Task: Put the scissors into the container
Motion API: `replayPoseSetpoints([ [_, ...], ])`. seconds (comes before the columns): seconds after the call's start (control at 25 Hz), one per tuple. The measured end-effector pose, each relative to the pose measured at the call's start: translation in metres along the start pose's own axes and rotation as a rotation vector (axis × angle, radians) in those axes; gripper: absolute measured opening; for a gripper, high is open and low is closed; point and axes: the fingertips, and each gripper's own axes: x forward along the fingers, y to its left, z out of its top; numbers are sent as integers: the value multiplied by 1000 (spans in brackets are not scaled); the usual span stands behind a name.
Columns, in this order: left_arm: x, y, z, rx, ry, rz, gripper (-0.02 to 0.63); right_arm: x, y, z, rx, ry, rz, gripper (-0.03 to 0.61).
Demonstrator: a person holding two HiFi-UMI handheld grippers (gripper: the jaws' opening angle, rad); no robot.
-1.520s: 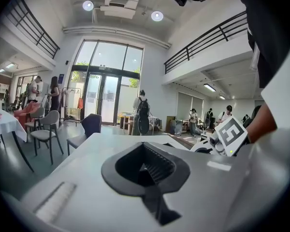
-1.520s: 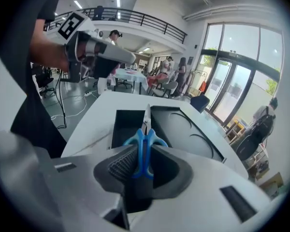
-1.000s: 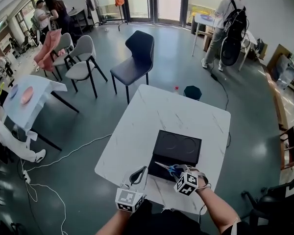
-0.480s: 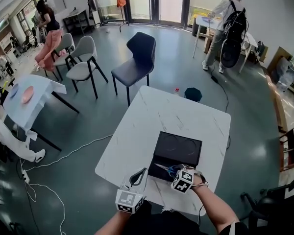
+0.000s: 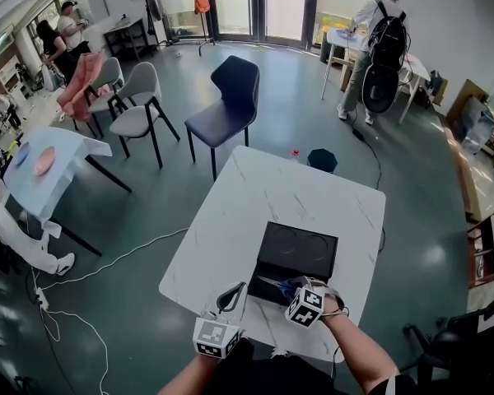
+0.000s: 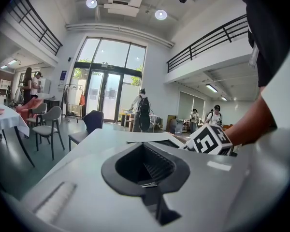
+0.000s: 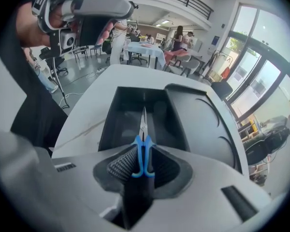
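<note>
A white, grey-veined square table (image 5: 263,189) carries a shallow black rectangular container (image 5: 301,250) close to its near edge, toward the right corner. In the right gripper view the container (image 7: 128,111) shows a long narrow compartment on its left side and a wider section with round hollows on its right.

The right gripper (image 5: 295,290) hangs over the container's near edge. Its jaws are clamped on the blue plastic handles of a small pair of steel-bladed scissors (image 5: 277,285). From the right gripper (image 7: 142,162), the scissors (image 7: 143,141) stand on edge between the ribbed black pads, handles pinched together and blades closed. The blades point straight ahead along the narrow compartment. In the head view the blades reach out over the container's near left part, tips toward its left edge. Whether the blades touch the container's floor cannot be told.

The left gripper (image 5: 230,295) sits at the table's near edge, just beside the container's near left corner. In its own view the left gripper (image 6: 147,172) has its dark jaws drawn together with nothing between them.

Beyond the table's far left edge stands a dark blue moulded chair (image 5: 227,99) on the grey floor.
</note>
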Motion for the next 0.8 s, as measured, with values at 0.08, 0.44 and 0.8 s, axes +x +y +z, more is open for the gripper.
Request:
replayPoseSetpoints([
  [0.08, -1, 1, 1, 3, 1, -3, 9, -14, -1, 10, 17, -38, -24, 98],
  [0.44, 3, -10, 10, 22, -19, -32, 9, -95, -14, 60, 137, -302, -193, 64],
  [0.8, 2, -30, 32, 87, -48, -79, 9, -167, -27, 77, 191, -516, -456, 26],
])
